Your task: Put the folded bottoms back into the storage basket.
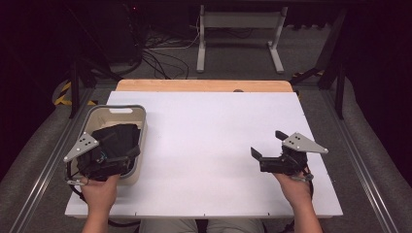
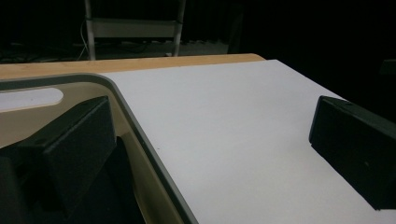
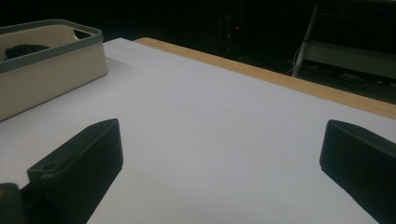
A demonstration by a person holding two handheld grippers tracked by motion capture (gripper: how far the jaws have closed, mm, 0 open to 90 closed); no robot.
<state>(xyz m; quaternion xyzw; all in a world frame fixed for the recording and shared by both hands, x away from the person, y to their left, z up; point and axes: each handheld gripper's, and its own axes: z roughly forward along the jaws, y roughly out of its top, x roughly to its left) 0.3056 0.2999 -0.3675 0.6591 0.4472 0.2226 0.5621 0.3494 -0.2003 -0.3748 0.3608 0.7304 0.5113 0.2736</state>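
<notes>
A beige bin with a grey rim (image 1: 116, 108) stands at the table's left side, and a black, cloth-like thing (image 1: 116, 136) lies in it. My left gripper (image 1: 119, 154) is open over the bin's near right corner. In the left gripper view the bin's rim (image 2: 140, 135) runs between the jaws, with one jaw inside the bin and the other over the white table top (image 2: 243, 121). My right gripper (image 1: 266, 143) is open above the bare table at the right, holding nothing. The right gripper view shows the bin (image 3: 51, 74) far off to its left.
The white board (image 1: 209, 145) lies on a wooden table whose edge (image 1: 204, 86) shows at the far side. Beyond it are a white stand (image 1: 240, 29) and loose cables (image 1: 160, 53) on the floor. Metal rails (image 1: 359, 160) run along both sides.
</notes>
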